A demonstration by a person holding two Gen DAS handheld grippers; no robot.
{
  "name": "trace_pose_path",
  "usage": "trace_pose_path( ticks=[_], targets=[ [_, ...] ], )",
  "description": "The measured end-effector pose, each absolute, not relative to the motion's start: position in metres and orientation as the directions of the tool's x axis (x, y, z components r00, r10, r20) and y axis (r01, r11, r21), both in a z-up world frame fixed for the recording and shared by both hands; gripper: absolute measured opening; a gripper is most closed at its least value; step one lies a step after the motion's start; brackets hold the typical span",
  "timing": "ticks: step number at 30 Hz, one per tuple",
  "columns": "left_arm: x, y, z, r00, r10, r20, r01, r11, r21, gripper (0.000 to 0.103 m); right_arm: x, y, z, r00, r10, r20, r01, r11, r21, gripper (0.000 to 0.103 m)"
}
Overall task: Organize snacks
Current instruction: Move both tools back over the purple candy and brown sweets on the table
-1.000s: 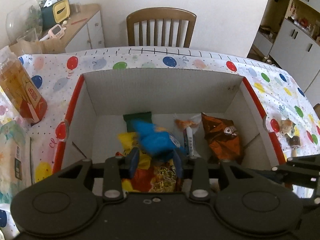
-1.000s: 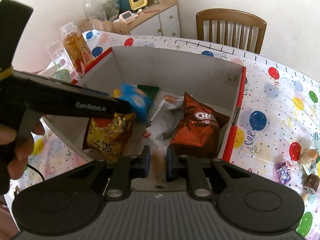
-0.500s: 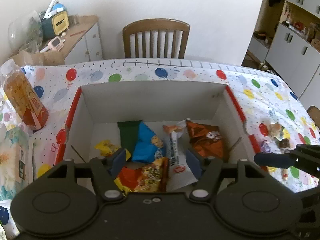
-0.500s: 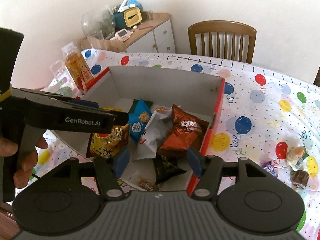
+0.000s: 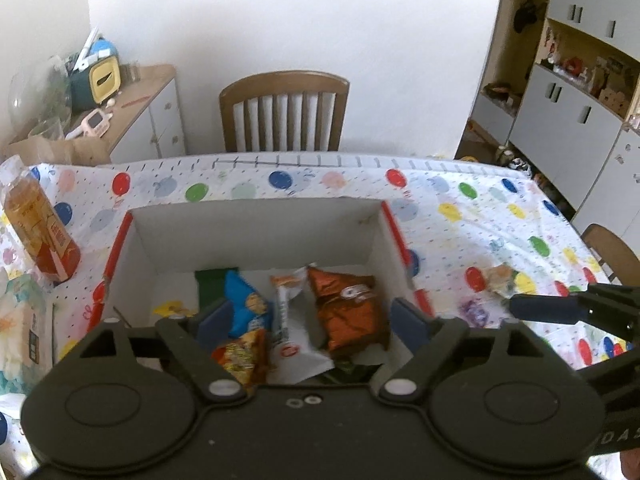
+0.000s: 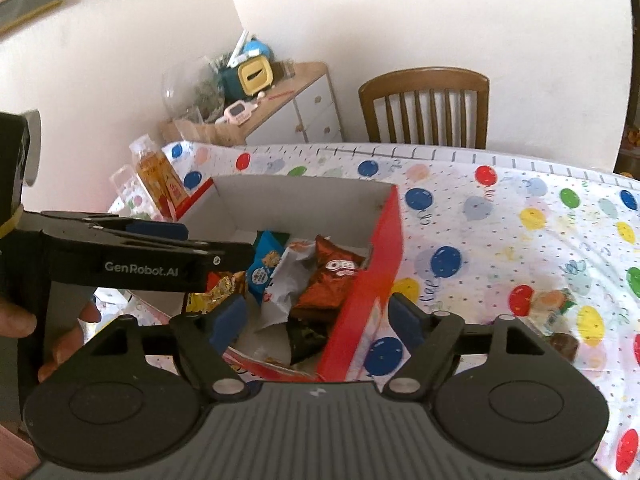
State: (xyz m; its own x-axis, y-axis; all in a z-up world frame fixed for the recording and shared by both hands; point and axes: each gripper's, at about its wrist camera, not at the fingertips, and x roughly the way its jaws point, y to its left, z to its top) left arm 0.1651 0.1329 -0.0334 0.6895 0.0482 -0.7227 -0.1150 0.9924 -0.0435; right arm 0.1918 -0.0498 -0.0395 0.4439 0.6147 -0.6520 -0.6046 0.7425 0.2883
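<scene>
A red-edged cardboard box [image 5: 256, 224] [image 6: 384, 256] on the balloon-print tablecloth holds several snack bags: a blue cookie pack [image 5: 246, 304] [image 6: 266, 264], a brown Oreo bag [image 5: 348, 300] [image 6: 332, 276], a white wrapper [image 5: 298, 344] and a yellow-red pack [image 5: 240, 356]. My left gripper [image 5: 310, 322] hangs open above the box's near side with nothing between its fingers. My right gripper [image 6: 316, 320] is open over the box's right wall, also empty. Loose wrapped candies [image 6: 556, 304] [image 5: 500, 276] lie on the cloth to the right of the box.
An orange drink bottle [image 5: 38, 232] [image 6: 158, 176] stands left of the box. A wooden chair [image 5: 284, 112] sits behind the table, a cluttered sideboard [image 5: 132, 120] at the back left. A person's hand [image 6: 60, 340] holds the left gripper's handle.
The left gripper let go of the blue cookie pack, which now lies in the box. Both grippers opened wide and pulled back and up from the box.
</scene>
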Motion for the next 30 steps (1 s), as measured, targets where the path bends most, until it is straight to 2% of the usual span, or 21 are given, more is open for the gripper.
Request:
trace_pose_path(
  ticks=[5, 13, 20, 30],
  targets=[
    [0.163, 0.11, -0.028, 0.709, 0.025, -0.705, -0.096, 0.994, -0.061, 0.091, 0.188, -0.083, -0.033, 0.471, 0.609, -0.638, -0.596, 0.753, 0.279, 0.08],
    [0.163, 0.061, -0.022, 0.742, -0.024, -0.669, -0.022, 0.998, -0.059, 0.102, 0.188, -0.148, -0.029, 0.523, 0.566, -0.637, -0.559, 0.792, 0.244, 0.082],
    [0.172, 0.021, -0.03, 0.748, -0.06, -0.661, 0.006, 0.996, -0.084, 0.103, 0.189, -0.196, -0.042, 0.562, 0.496, -0.662, -0.519, 0.834, 0.184, 0.082],
    [0.203, -0.025, -0.066, 0.703, -0.049, -0.71, -0.032, 0.994, -0.1, 0.103, 0.211, -0.235, -0.068, 0.568, 0.452, -0.688, -0.509, 0.85, 0.139, 0.082]
  ],
)
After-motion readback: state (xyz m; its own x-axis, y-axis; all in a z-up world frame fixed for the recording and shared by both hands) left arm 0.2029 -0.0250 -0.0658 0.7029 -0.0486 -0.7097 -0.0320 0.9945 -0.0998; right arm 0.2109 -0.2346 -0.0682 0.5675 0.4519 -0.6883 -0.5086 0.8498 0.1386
